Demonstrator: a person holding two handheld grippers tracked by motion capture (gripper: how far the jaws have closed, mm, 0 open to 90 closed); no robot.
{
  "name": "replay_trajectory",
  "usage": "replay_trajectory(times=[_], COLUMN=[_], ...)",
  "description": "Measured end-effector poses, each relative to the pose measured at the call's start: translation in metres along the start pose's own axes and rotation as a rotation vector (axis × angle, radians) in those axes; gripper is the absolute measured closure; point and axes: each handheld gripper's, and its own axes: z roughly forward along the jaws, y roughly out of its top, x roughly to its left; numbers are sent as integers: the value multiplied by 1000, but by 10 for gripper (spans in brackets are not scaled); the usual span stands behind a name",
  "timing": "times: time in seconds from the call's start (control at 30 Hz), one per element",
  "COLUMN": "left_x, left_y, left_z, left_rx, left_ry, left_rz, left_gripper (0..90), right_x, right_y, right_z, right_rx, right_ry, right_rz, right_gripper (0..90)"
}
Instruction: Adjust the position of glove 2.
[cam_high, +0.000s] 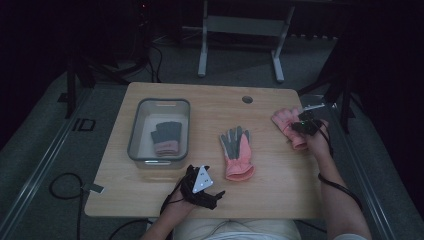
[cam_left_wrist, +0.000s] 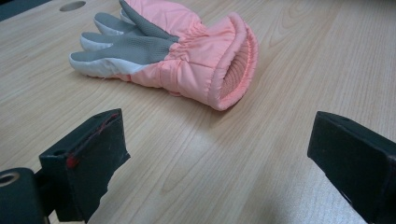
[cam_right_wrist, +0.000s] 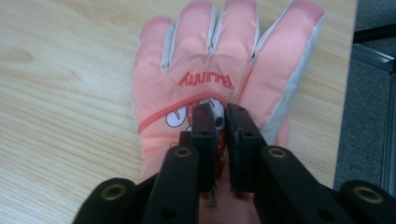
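While the right gripper (cam_right_wrist: 219, 122) bears down on the pink glove (cam_right_wrist: 219, 70) at the table's right edge, its jaws are pinched together on a fold of the fabric at the back of the hand, just below the printed lettering. That glove lies flat with its fingers pointing away from the person, right beside the table's edge (cam_high: 327, 165). In the high view the same gripper (cam_high: 305, 124) covers part of the glove (cam_high: 286, 120).

Near the front edge, the left gripper (cam_high: 202, 186) rests with its jaws spread wide and nothing between them. Ahead of it, a second pink glove (cam_left_wrist: 187, 51) lies palm up on the bare wood, grey fingers away and ribbed cuff toward the jaws, apart from them. This glove (cam_high: 236, 150) sits between the two hands, mid-table.

Farther left stands a clear bin (cam_high: 137, 130) with a dark-fingered glove (cam_high: 166, 137) lying inside. A round cable hole (cam_high: 247, 99) sits near the far edge.
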Motion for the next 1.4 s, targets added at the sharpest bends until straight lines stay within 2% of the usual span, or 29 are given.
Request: replay_trajectory(times=[0.1,0.2,0.5,0.57,0.6,0.7,0.83,0.9,0.97,1.1,1.27,1.4], left_x=[0,1,2,3,3,4,4,4,3,4,5,4], left_y=[0,0,1,0,0,1,0,1,1,1,1,1], left_z=[0,-1,-2,-2,-2,-3,-3,-2,-3,-4,-4,-4], left_rx=[-4,-7,-7,0,-3,-9,-11,-8,-6,-12,-13,-16], left_ry=[2,6,12,10,11,13,12,-3,3,10,3,-1], left_rz=[-6,-6,-8,-4,-8,-8,-18,-11,3,-3,-4,-5], left_gripper=[41,41,42,42,42,42,42,42,42,42,42,42], right_x=[0,3,31,34,38,48,60,69,77,90,103,106], right_y=[2,4,3,2,1,-2,-12,-19,-25,-38,-53,-61], right_z=[-12,-28,-87,-94,-106,-123,-142,-146,-146,-140,-120,-105], right_rx=[-16,-36,-107,-113,-132,-152,-178,-184,-183,-167,-112,-79], right_ry=[14,-5,-61,-60,-72,-88,-78,-70,-74,-51,-50,-47], right_rz=[88,120,155,159,175,166,198,207,206,223,218,222], right_gripper=[857,860,865,865,865,866,865,865,865,865,865,865])
